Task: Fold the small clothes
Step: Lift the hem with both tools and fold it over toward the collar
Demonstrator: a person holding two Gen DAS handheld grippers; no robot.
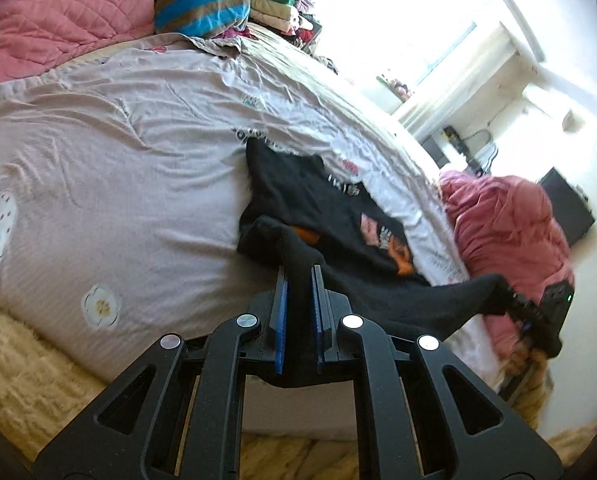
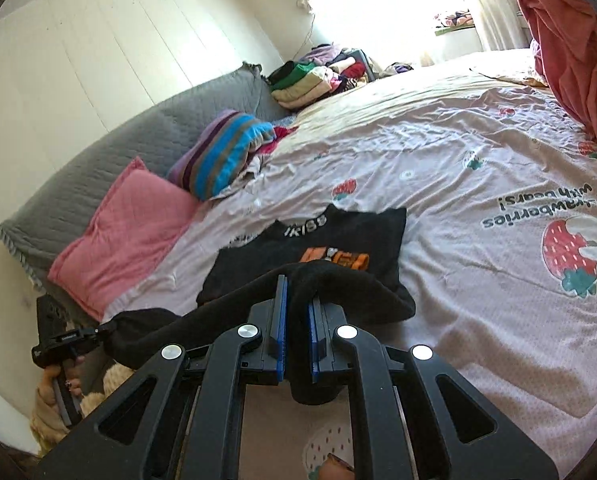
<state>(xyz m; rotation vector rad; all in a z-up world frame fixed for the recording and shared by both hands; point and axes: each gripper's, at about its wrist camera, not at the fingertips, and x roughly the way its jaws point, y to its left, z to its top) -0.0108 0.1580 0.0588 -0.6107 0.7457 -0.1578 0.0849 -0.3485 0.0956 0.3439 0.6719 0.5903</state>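
Both grippers clamp the near hem of a small black garment with an orange-and-white chest print (image 2: 338, 248), lifted off the bed. The far part of it, neckline and print, lies flat on the pale pink bedsheet printed with strawberries and bears (image 2: 478, 168).

Left gripper (image 1: 299, 276): blue-padded fingers (image 1: 283, 300) drawn close, a fold of black cloth pinched between them and rising above the tips. From there the hem runs in a dark band to the right, where the other black gripper holds its end beside a person's hand, blurred.

Right gripper (image 2: 297, 284): fingers close together on a thick bunch of the same black cloth, which bulges over the tips and hangs below the pads. The hem stretches left to the left gripper, seen small at the frame's lower left, with fingers of a hand around its handle.

Surroundings: a pink quilted cushion (image 2: 126, 232) and a striped pillow in blue, purple and brown (image 2: 222, 152) lie along a grey quilted headboard cover (image 2: 130, 156). A stack of folded clothes in green, cream and red (image 2: 310, 80) sits at the far end. A rumpled pink blanket (image 1: 506, 224) is heaped at the bed's right edge. A cream shaggy rug (image 1: 26, 380) lies below the bed's near edge.
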